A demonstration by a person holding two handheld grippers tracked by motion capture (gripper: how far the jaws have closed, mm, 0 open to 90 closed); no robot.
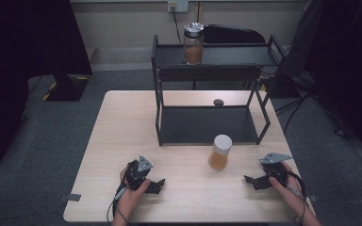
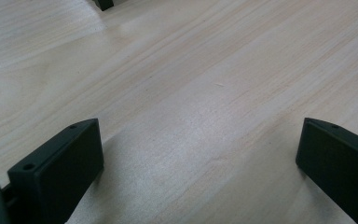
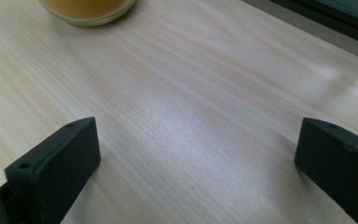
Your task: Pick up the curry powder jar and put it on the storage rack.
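Both grippers' jaws stand wide and empty low over the wooden table (image 1: pixel 122 122), the left gripper (image 1: pixel 154 185) and right gripper (image 1: pixel 253 181) flanking a white-lidded jar (image 1: pixel 219 152) of amber stuff just ahead between them, so I'd reckon the nearer right one should close squarely below its lid.

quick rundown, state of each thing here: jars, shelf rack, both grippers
jar with white lid: upright on the table, lid on, ungripped
jar with silver lid: upright on the rack's top shelf, lid on
rack: lower shelf bare
left gripper: open, holding nothing
right gripper: open, holding nothing
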